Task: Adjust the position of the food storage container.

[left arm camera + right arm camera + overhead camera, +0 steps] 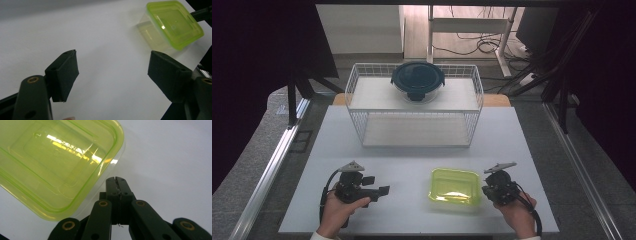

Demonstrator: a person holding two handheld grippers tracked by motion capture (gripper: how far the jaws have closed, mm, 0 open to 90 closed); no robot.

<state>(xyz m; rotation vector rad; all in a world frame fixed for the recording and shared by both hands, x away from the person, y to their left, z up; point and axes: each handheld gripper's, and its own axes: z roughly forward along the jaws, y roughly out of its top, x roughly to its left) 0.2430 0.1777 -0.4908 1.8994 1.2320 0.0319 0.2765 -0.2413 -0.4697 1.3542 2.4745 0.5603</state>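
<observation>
The white bench carries everything. At its far end stands a white wire basket with a shelf, its long side running across the bench from left to right. On that shelf, toward the back and near the middle, sits a round glass bowl with a dark blue lid.

On the near right part of the bench lies the yellow-green lidded box, flat on its base with the lid up. It is a rounded rectangle, only a little longer than wide, and its long axis runs across the bench from left to right, roughly parallel to the basket's front. In the left gripper view the box sits up and to the right, well beyond the jaws. In the right gripper view the box fills the upper left, one rounded corner close to the jaw tips.

The left gripper rests at the near left, held in the person's left hand, pointing right toward the box but apart from it. Its jaws stand wide with nothing between them, only bare bench.

The right gripper, in the right hand, is just beside the box's right edge. Its jaws are pressed together, gripping nothing; whether the tips touch the box I cannot tell.
</observation>
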